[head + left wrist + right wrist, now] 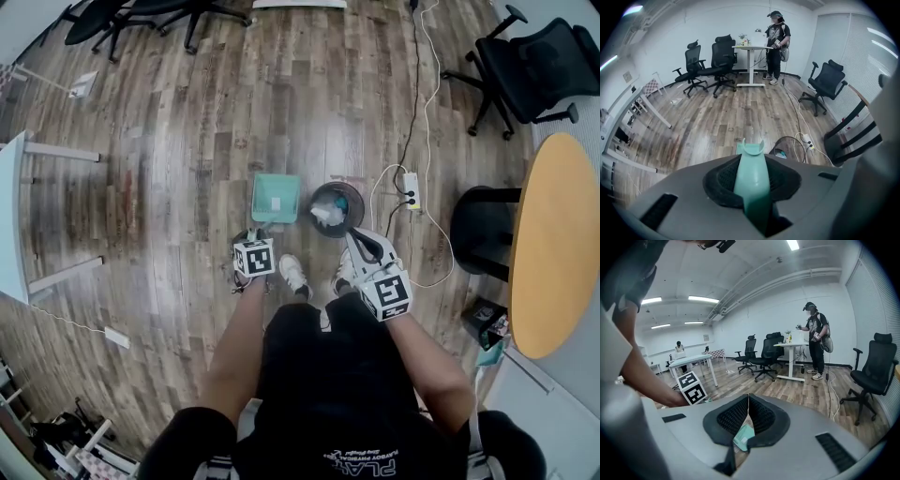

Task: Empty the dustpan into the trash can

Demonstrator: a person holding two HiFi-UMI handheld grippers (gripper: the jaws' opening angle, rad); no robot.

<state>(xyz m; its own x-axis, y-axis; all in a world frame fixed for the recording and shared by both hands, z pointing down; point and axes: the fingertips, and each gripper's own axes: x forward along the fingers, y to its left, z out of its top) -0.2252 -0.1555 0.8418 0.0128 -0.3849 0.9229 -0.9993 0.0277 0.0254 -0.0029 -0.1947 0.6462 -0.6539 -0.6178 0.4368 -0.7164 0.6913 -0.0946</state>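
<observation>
the left gripper [751, 176] is seen with its jaws partly apart, clamped on the teal handle [752, 192] of the dustpan [276, 199]. in the head view the pan is found at 12 o'clock of that gripper, just beside the trash can [352, 200], at its 9 o'clock. the right gripper [748, 401] is seen with its jaws closed on each other, with nothing gripped. white print [361, 459] on the person's dark shirt [347, 403] is shown upside down, too small to be read.

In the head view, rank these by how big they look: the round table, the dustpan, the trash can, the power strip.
Largest: the round table.
Next, the dustpan and the trash can look about alike, so no ranking between them.
Smallest: the power strip.
</observation>
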